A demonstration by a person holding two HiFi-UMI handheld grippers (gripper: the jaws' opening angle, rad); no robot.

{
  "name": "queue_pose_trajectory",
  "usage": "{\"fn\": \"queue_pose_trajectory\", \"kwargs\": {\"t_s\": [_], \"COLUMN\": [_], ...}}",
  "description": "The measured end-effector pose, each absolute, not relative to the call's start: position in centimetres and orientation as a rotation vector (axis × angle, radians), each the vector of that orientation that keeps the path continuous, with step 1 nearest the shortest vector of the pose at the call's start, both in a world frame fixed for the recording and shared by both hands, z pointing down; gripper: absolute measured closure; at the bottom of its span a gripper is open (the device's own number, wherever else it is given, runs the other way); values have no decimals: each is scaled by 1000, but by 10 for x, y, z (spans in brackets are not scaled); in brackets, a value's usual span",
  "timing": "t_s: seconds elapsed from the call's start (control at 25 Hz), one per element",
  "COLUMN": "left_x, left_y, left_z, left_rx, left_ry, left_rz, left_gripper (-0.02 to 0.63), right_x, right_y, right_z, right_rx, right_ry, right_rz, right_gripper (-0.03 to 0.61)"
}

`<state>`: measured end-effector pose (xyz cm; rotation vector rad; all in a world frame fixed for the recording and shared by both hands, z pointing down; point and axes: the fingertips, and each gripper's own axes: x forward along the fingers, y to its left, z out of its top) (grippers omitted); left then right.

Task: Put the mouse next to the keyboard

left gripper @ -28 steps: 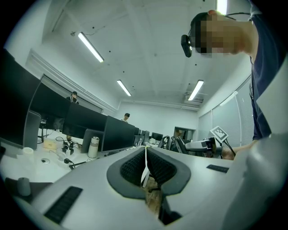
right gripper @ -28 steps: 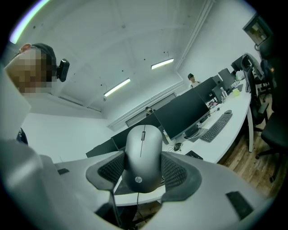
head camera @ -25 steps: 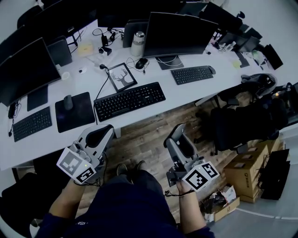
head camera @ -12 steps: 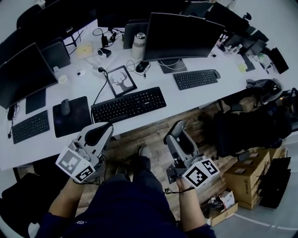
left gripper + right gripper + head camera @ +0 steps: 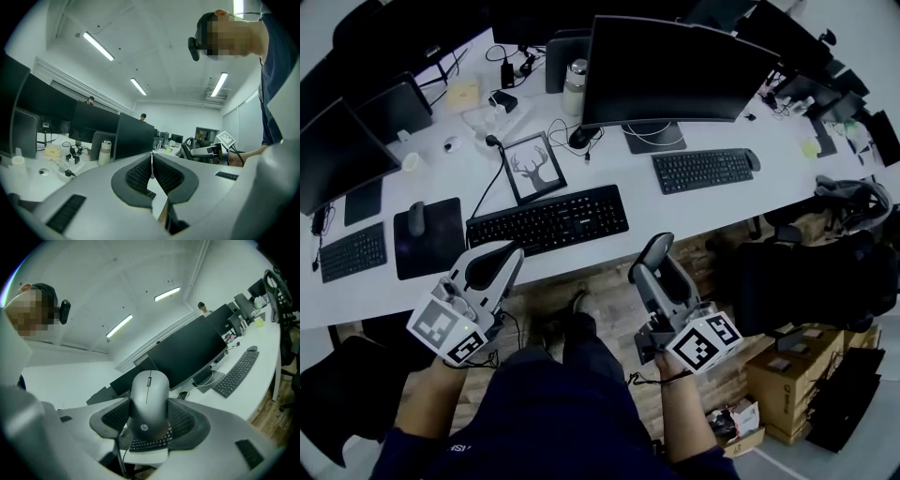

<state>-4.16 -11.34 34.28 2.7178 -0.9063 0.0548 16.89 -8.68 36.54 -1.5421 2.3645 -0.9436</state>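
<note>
I'm carrying the grey HP mouse (image 5: pixel 149 401) clamped by its sides in the right gripper (image 5: pixel 656 255). The left gripper (image 5: pixel 497 264) is riding shut and empty. Both are sitting closer to the black keyboard (image 5: pixel 547 220) than a second ago, so the approach is progressing. The mouse's long axis is lying along the jaws, wheel end pointing deskward.

White desk (image 5: pixel 639 192) spans the view ahead of me. Big black kbd (image 5: pixel 547 220) sits near the front edge, approx centre. From that kbd: deer pic (image 5: pixel 532 167) at 12, just beside it; black pad (image 5: pixel 441 236) at 9, near; small kbd (image 5: pixel 352 251) further out at 9; monitor stand (image 5: pixel 654 137) at 1; 2nd kbd (image 5: pixel 703 171) at 2, well apart; steel flask (image 5: pixel 574 86) upright at 12, far back.
</note>
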Motion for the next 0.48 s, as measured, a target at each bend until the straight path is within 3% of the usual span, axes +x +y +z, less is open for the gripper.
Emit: {"fn": "queue_pose_trajectory", "kwargs": {"t_s": [0.48], "left_x": [16], "left_y": [-171], "left_z": [368], "left_rx": [2642], "left_ry": [-1012], "left_rz": [133], "left_gripper": [578], "right_x": [225], "right_y": [-170], "right_z": [406], "right_rx": [-1471], "right_ry": [2457], "right_rz": [-1053], "right_gripper": [318]}}
